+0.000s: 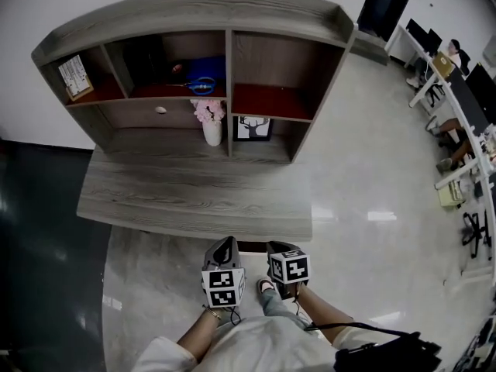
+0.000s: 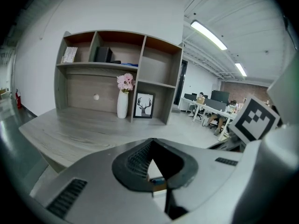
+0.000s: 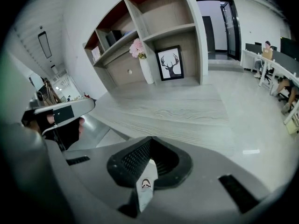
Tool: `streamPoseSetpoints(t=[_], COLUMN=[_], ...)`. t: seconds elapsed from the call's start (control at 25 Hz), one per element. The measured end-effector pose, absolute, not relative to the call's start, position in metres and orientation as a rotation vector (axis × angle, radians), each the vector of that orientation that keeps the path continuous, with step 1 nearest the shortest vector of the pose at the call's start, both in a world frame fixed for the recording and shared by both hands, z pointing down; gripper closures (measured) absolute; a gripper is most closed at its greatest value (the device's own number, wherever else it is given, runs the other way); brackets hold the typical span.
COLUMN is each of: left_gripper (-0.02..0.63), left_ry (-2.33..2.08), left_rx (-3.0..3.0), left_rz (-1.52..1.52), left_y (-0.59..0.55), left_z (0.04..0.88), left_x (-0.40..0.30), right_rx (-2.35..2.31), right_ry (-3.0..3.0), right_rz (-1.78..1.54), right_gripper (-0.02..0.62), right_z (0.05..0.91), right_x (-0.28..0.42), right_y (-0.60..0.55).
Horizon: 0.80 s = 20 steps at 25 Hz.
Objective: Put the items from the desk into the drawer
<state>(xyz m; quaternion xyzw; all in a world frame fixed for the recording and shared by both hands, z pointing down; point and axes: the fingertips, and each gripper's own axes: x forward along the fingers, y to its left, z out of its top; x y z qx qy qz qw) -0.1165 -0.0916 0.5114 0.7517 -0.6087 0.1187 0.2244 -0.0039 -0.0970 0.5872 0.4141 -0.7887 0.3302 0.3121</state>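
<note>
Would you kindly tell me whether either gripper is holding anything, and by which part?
Nothing is held: the grey left gripper and grey right gripper both have jaws shut, empty.

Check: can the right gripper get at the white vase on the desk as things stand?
Likely yes, after a reach forward. The right gripper hangs off the front of the desk, jaws shut; the white vase stands at the back beside the divider. Only bare wood lies between.

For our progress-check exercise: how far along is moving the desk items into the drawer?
Nothing looks done: the flower vase, deer picture and blue scissors sit in the hutch, and the knobbed drawer front looks shut. In hand, nothing: left claw and right claw are closed and empty. All of it is left.
</note>
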Motion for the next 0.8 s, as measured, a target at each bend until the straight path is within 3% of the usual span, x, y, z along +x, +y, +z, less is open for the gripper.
streamPoseSetpoints(t=[0.8], left_gripper=[0.608], left_ry=[-1.775], left_rx=[2.189], left_rz=[0.201], left_y=[-0.123], left_z=[0.432], left_x=[-0.110], right_rx=[1.395], right_ry=[-2.329], right_rz=[0.753], right_gripper=[0.597], right_z=[0.473], right_x=[0.018], right_y=[-0.143])
